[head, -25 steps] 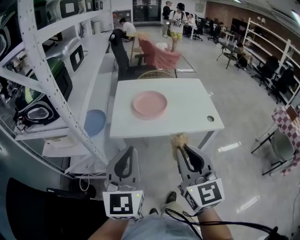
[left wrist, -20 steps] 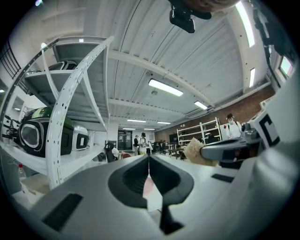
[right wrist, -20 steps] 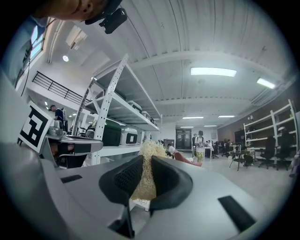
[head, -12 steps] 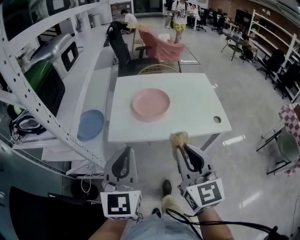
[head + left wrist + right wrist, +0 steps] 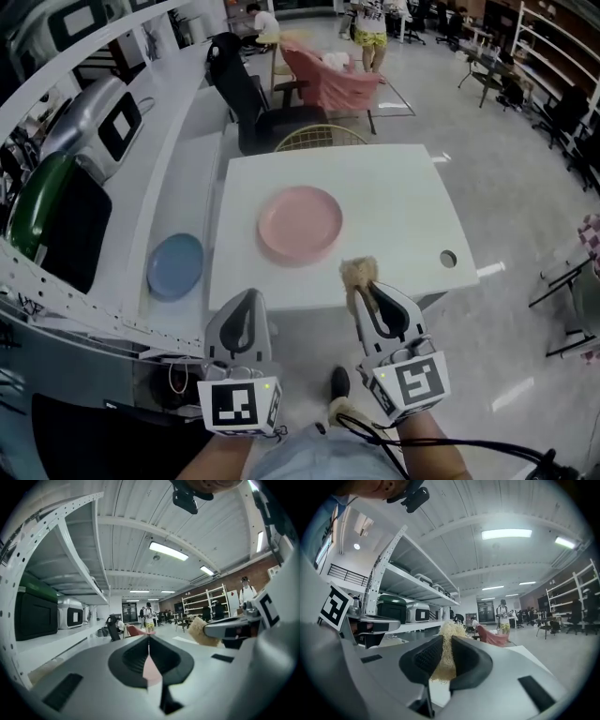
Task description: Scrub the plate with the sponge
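- Since a second ago the table (image 5: 394, 202) and the pink plate (image 5: 300, 222) have drawn nearer. Both grippers now reach the table's near edge.
- The right gripper (image 5: 362, 292) has its jaws clenched on the tan, stringy sponge (image 5: 359, 273), which sticks out past the tips.
- The left gripper (image 5: 247, 300) has its jaws pressed together on nothing. The pink sliver beyond them in its own view is probably the plate.
- The plate lies empty, left of the table's middle, farther off than the sponge and apart from it.
- A blue plate (image 5: 175, 265) sits on the counter (image 5: 192, 178) left of the table.
- To scrub well, carry the sponge far and slightly left and press it flat on the plate. Steady the rim with the left gripper so the plate does not slide.
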